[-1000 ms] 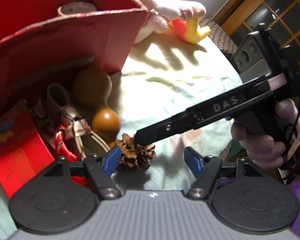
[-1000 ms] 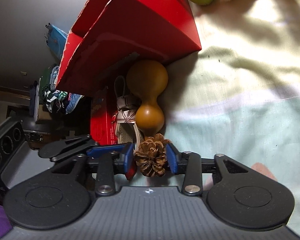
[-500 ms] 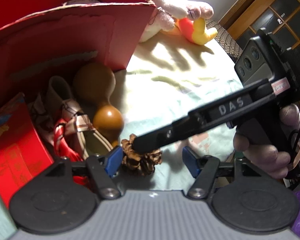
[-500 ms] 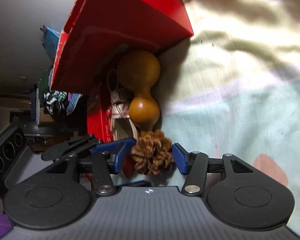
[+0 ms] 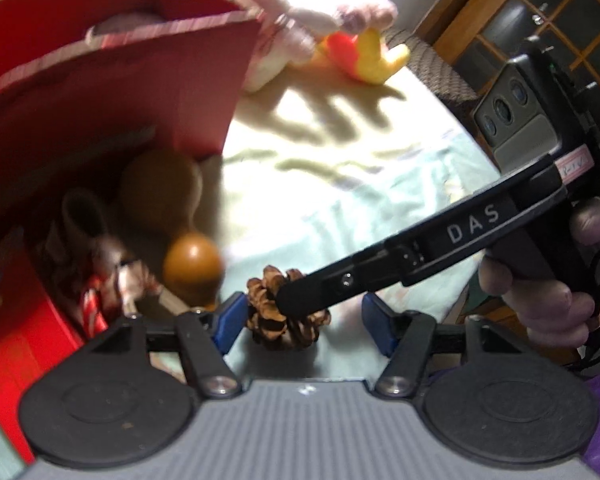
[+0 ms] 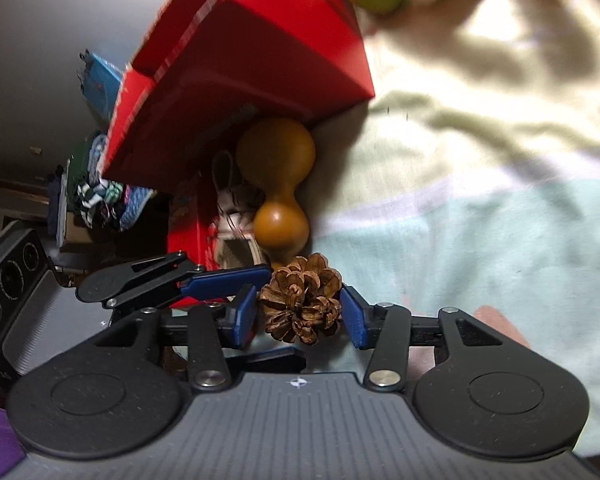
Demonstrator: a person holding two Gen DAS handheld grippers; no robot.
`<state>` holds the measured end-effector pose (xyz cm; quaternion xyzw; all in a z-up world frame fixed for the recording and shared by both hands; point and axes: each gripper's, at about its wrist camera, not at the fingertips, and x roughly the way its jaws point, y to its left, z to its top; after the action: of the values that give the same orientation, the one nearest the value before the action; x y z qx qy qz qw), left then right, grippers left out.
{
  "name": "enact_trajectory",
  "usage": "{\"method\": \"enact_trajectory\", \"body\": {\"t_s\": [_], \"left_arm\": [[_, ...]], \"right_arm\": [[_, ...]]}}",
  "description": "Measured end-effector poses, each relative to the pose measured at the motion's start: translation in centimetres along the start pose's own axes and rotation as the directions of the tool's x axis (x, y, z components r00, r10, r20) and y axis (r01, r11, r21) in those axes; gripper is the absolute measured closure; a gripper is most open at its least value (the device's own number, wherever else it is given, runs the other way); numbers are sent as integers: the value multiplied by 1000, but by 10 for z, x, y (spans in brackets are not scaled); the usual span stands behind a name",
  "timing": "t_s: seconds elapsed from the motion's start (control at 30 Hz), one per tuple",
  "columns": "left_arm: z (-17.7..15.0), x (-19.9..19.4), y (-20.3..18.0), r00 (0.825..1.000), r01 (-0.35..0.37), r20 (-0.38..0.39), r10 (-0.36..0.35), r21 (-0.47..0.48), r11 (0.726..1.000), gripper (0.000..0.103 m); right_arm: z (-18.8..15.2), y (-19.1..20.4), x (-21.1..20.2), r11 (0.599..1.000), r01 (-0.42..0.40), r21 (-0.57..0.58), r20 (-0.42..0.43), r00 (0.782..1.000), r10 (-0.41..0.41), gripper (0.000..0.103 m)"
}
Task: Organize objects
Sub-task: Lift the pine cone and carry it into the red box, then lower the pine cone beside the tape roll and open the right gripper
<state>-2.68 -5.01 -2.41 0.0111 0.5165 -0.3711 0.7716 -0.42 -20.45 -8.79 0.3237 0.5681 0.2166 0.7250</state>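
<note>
In the left wrist view, the brown, open-scaled pine cone (image 5: 268, 304) is seen lying on the cloth between the blue pads of the left gripper (image 5: 304, 320). It sits closer to the pad on the picture's left than it did a second ago. These tongs are closing, but neither pad is pressed on the cone yet. The black finger of the right gripper (image 5: 300, 298), held by a hand (image 5: 540, 292), is laid across the cone as before. The glossy brown wooden gourd (image 5: 192, 260) is found just beyond the cone, in front of the tall red cardboard box (image 5: 120, 92).

In the right wrist view, the same cone is framed by the right tongs. A second ago it was pinched there; since then the pads have been let out, and they are now coming together again. They stand close on either side, with no squeeze visible. The cone is therefore judged to be resting free on the cloth (a handover or a re-grip seems to be in progress), and it is not yet carried to any place.

The surface is a soft, wrinkled cloth of cream and pale green (image 5: 340, 184), crossed by hard shadows. A pink plush toy (image 5: 300, 20) and a yellow-and-orange one (image 5: 364, 56) are left at its far side. Beyond, a wooden lattice panel (image 5: 560, 20) is seen in the left view. A heap of folded clothes (image 6: 100, 192) under a grey wall (image 6: 60, 20) is seen in the right view.
</note>
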Motion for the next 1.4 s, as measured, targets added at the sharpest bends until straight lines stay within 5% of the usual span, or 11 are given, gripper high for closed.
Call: {"method": "enact_trajectory", "body": {"t_s": [0.23,0.4,0.53,0.73,0.83,0.97,1.23,1.33,1.4], "left_arm": [[43,-48,-10,983,20,178,-34,79,997,40],[74,-88,7,935,1,354,-21,58,998,40],[90,-96,38,908,-10,419,17,-19,1000,40],[100,-68,90,935,2,350,51,-152,988,37],[97,-54,104,953,0,296,61,-202,979,37],[90,-50,114,959,3,275,63,-231,973,37],[83,-52,128,959,-4,274,78,-260,966,30],[80,-53,134,959,4,273,74,-274,962,28],[80,-52,138,960,14,270,66,-283,959,26]], "right_arm": [[30,48,-51,991,21,-134,152,988,-1,54],[72,108,-65,940,109,-323,235,971,-32,54],[106,146,-42,870,213,-444,259,960,-103,54],[150,168,27,776,338,-532,164,941,-298,54],[162,173,59,711,407,-574,115,899,-423,54],[168,185,100,568,465,-679,49,801,-597,53],[167,177,160,404,467,-787,-26,628,-777,53],[165,167,169,386,463,-798,-44,594,-803,53],[166,164,170,393,462,-795,-52,594,-803,53]]}}
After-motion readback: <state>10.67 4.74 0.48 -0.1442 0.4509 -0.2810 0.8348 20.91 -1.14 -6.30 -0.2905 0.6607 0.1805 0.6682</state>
